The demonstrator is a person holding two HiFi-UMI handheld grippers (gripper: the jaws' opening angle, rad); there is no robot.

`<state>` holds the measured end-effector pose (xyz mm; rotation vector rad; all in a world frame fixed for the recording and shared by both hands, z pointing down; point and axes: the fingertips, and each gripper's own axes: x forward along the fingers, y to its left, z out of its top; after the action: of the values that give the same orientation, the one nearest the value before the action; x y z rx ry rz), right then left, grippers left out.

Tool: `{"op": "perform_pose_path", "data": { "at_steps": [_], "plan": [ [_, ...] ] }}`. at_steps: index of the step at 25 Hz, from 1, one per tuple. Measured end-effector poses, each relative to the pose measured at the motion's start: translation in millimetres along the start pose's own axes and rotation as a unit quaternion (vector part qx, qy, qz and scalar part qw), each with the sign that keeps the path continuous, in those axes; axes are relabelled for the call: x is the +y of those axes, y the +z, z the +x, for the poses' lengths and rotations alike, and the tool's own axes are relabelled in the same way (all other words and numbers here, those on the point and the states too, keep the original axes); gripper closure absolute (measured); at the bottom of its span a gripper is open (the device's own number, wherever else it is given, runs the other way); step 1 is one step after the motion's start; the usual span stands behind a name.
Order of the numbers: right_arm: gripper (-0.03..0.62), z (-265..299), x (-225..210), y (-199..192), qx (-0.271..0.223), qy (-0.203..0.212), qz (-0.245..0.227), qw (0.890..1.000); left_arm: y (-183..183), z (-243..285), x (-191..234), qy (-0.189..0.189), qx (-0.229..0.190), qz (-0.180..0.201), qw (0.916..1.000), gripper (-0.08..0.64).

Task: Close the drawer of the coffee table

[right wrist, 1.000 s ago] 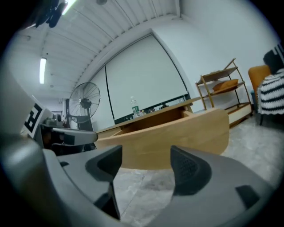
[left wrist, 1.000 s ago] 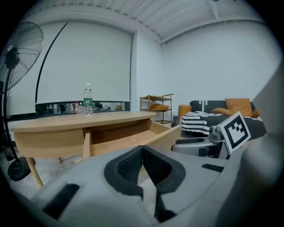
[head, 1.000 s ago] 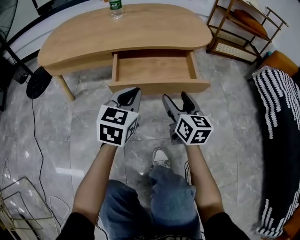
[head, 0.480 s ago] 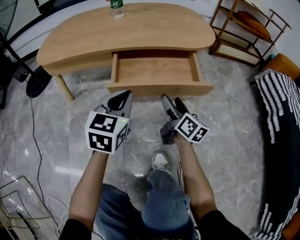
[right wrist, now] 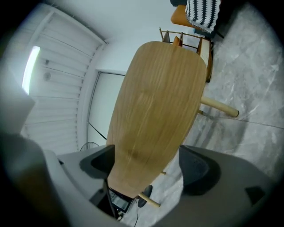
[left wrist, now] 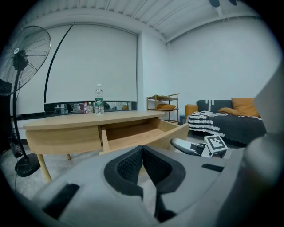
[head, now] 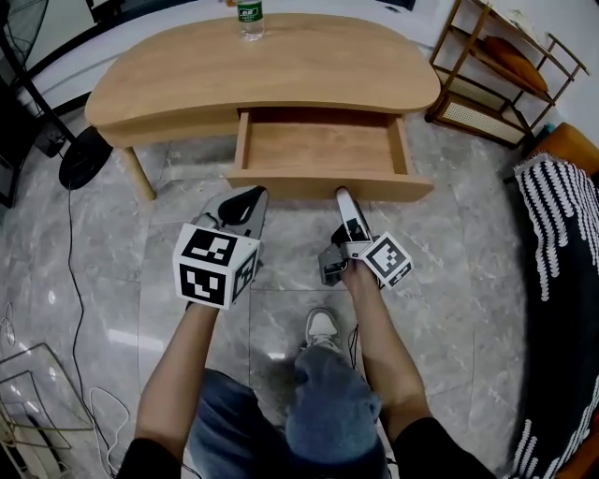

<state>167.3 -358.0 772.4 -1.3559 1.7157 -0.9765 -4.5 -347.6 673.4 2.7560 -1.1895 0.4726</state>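
One bottle (head: 250,18) (green label, print unreadable) stands on the coffee table (head: 281,65).

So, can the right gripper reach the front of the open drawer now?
Probably yes: the right gripper, whose jaws have just been opening and hold nothing, sits just before the drawer front with nothing in the way.

Left gripper (head: 254,194) fingers together, right gripper (head: 343,197) sideways, fingers just opened wide, seemingly empty
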Motion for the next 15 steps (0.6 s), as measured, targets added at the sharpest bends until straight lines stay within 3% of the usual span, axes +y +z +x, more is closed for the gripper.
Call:
{"op": "perform_pose_path", "data": {
  "at_steps": [6, 9, 12, 15],
  "plan": [
    [0.173, 8.1, 7.6, 4.5, -0.013, 0.031, 0.023, 0.999, -2.1, -0.6, 7.4, 0.003, 0.010, 0.017, 0.9998, 0.555],
    [0.179, 4.8, 4.6, 4.7, -0.008, -0.001, 0.029, 1.000, 1.5, -1.1, 7.9, 0.003, 0.005, 0.015, 0.9999, 0.555],
    [0.183, 6.2, 18.0, 10.9, -0.017, 0.010, 0.054, 0.998, 3.5, -2.0, 6.5, 0.002, 0.002, 0.013, 0.9999, 0.555],
    [0.178, 4.7, 21.7, 15.0, -0.013, -0.009, 0.061, 0.998, 6.6, -1.7, 5.4, 0.002, -0.003, 0.007, 1.0000, 0.555]
  ]
}}
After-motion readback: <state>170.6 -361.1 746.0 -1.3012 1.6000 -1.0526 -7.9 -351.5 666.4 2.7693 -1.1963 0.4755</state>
